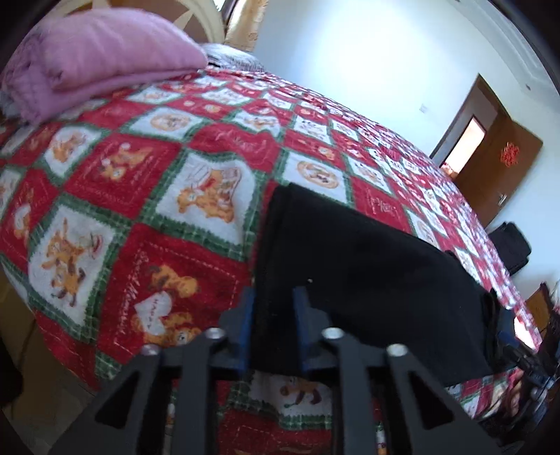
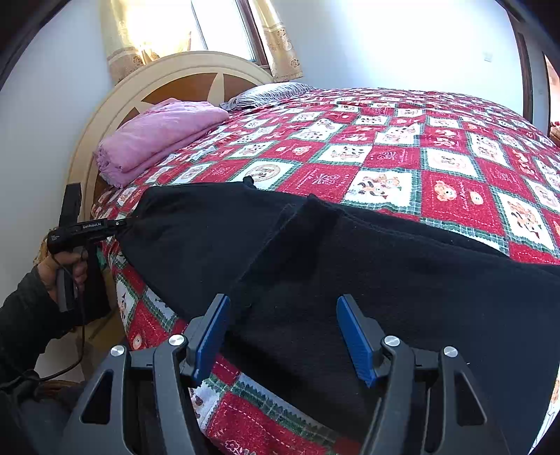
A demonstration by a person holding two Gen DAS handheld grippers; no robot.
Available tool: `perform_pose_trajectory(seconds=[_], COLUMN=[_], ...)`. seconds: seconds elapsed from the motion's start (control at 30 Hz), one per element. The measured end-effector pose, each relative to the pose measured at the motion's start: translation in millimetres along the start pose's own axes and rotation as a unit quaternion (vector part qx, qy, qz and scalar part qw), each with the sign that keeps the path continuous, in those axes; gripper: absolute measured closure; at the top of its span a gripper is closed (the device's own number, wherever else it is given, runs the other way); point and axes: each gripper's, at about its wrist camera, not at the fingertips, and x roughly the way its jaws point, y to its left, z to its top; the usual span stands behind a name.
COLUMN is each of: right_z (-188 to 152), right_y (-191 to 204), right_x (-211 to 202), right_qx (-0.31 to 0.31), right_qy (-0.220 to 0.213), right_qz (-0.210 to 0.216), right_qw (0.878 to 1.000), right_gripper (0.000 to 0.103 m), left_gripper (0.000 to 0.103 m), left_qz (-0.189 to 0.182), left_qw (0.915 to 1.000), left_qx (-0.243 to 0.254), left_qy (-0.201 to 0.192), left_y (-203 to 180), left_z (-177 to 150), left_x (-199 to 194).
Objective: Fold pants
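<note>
Black pants [image 2: 350, 266] lie across the near edge of the bed on a red, white and green patchwork quilt [image 2: 402, 154]. In the left wrist view the pants [image 1: 367, 259] stretch away to the right. My left gripper [image 1: 274, 301] is shut on the pants' near end, with cloth between its blue pads. It also shows in the right wrist view [image 2: 119, 224], pinching the pants' left corner. My right gripper [image 2: 283, 304] is open, its blue pads apart just above the pants' near edge. It shows at the far right of the left wrist view [image 1: 507, 336].
A folded pink blanket [image 2: 157, 136] and a striped pillow [image 2: 266, 92] lie by the curved headboard [image 2: 105, 115]. A curtained window [image 2: 210, 24] is behind it. A brown door [image 1: 497, 168] and a dark bag [image 1: 511, 245] are beyond the bed's far side.
</note>
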Motion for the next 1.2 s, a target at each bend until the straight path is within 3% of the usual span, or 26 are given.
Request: perform_pose_trajectory(seconds=[0.27, 0.63, 0.83, 0.97, 1.2], right_z=[4.0, 8.3, 16.5, 22.7, 18.8], right_y=[-1.2, -3.7, -6.4, -14.2, -51.5], right_x=[-8.2, -15.2, -31.8, -55.0, -91.6], right_qx=[0.003, 0.012, 0.021, 0.035, 0.1], right_qy=[-0.014, -0.025, -0.041, -0.06, -0.082], right_qz=[-0.003, -0.005, -0.01, -0.025, -0.042], right_qw=[1.0, 1.0, 0.999, 0.997, 0.991], right_gripper=[0.038, 0.038, 0.038, 0.038, 0.038], left_gripper=[0.09, 0.091, 0.091, 0.091, 0.091], left_qz=[-0.063, -0.101, -0.129, -0.155, -0.207], left_qw=[0.9972, 0.9936, 0.9885, 0.9806, 0.9681], left_qx=[-0.034, -0.023, 0.022, 0.072, 0.11], left_qy=[-0.023, -0.047, -0.076, -0.095, -0.089], left_y=[-2.9, -25.4, -65.4, -104.3, -155.3], left_z=[9.7, 19.4, 29.6, 32.6, 31.8], left_x=[-20.7, -36.1, -62.0, -82.6, -84.3])
